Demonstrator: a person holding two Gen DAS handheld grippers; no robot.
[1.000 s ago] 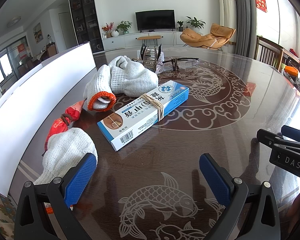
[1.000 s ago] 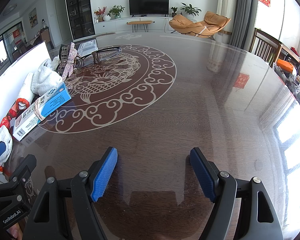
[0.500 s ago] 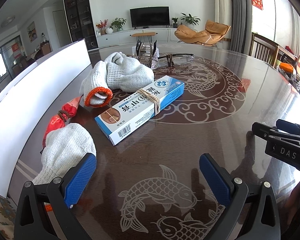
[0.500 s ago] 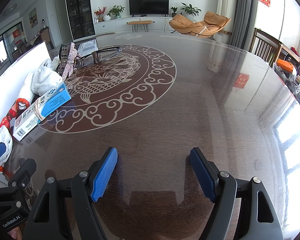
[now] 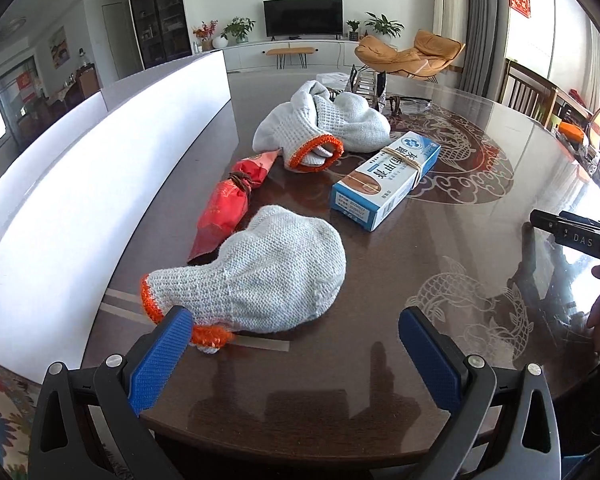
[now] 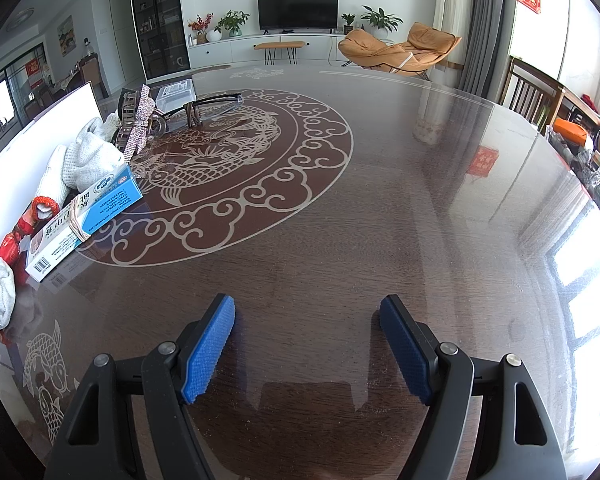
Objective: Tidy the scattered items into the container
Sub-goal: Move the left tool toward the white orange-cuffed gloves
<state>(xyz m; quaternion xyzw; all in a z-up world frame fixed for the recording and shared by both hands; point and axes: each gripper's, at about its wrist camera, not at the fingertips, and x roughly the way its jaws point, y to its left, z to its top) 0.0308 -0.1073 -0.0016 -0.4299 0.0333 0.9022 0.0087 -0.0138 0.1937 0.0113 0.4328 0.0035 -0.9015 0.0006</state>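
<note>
My left gripper is open just short of a white knitted glove with an orange cuff, which lies between its fingers' line. Behind it lie a red wrapped packet, a blue-and-white box bound with a rubber band, and a second white glove. The white container runs along the left. My right gripper hangs open over bare table, with the box, gloves, glasses and a sparkly hair clip far to its left.
The dark round table carries an inlaid fish and cloud pattern. A clear plastic box sits at the far side. The right gripper's body shows at the right edge of the left wrist view. Chairs stand beyond the table.
My left gripper has swung left and pulled back, so the near glove now lies centred ahead of its fingers. The right gripper has stayed where it was.
</note>
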